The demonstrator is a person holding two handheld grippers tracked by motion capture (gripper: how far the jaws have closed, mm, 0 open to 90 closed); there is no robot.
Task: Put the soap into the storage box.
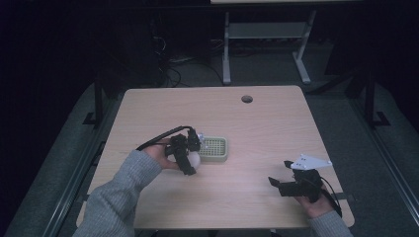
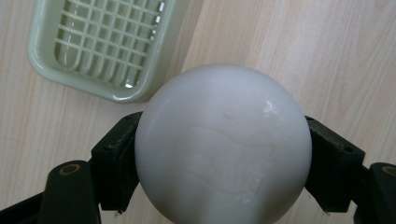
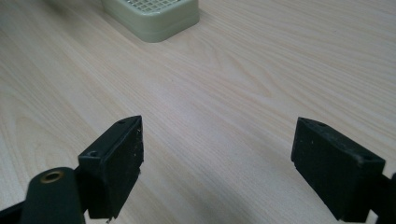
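While we look down on the table [image 1: 267, 123]:
Left gripper [image 1: 190, 158]: we see its jaws clamped on the white ball [image 2: 223, 144], just near-left of the green tray [image 1: 213, 149].
Right gripper [image 1: 281, 182]: jaws wide, holding nothing, near right.

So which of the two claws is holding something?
The left claw, shut on the white rounded soap bar; the right claw is open.
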